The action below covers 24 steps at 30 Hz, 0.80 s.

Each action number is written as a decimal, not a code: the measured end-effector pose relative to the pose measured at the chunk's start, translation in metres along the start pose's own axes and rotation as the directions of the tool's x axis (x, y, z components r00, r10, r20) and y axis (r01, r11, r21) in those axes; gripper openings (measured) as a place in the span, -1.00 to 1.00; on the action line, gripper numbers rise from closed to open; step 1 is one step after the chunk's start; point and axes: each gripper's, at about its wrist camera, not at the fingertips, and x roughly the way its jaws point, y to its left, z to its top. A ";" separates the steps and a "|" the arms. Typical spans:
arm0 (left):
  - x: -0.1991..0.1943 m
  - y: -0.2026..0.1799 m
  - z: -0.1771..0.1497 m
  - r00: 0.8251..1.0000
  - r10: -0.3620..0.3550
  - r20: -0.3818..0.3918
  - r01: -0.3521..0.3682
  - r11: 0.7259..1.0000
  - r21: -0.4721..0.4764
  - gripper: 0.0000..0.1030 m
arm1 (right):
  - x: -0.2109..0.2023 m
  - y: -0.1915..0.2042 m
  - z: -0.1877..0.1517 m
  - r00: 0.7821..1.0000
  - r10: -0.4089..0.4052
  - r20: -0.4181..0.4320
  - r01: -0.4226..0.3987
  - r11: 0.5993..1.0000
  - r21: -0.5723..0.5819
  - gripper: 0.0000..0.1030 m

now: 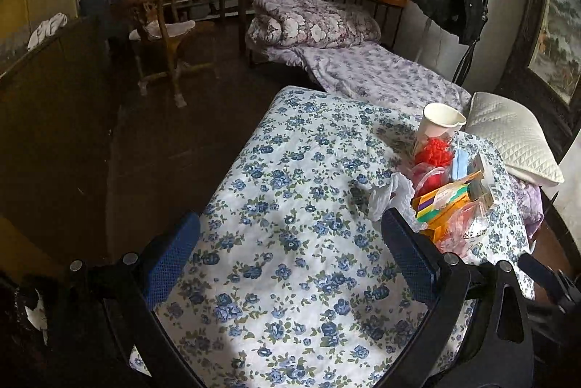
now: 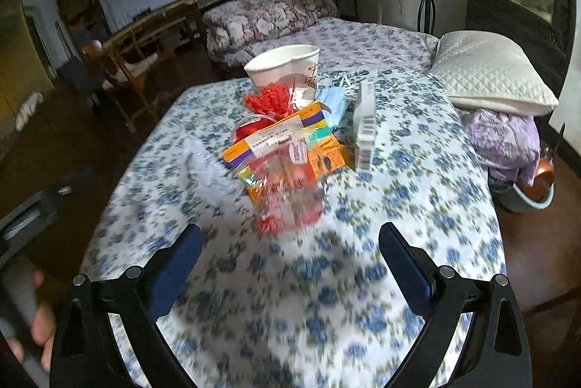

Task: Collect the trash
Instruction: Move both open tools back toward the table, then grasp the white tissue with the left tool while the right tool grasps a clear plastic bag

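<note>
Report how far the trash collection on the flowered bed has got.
Done: nothing visibly collected; no bag or bin shows. In hand: nothing; the left gripper and right gripper both hang open and empty above the blue-flowered bedspread. Left: the whole pile, including the white paper cup, orange cardboard box, crumpled white plastic bag and red plastic wrapper.

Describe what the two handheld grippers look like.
Both match: the left gripper and right gripper have black curved plastic arms with round silver bolt heads at the pivots, and flat fingers faced with dark blue textured pads. No cables or markings show.
</note>
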 end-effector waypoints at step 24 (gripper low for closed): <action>0.082 -0.069 0.001 0.983 -0.052 -0.179 0.069 0.993 0.093 0.87 | -0.009 -0.030 -0.021 0.998 0.068 -0.001 -0.068 0.991 0.115 -0.35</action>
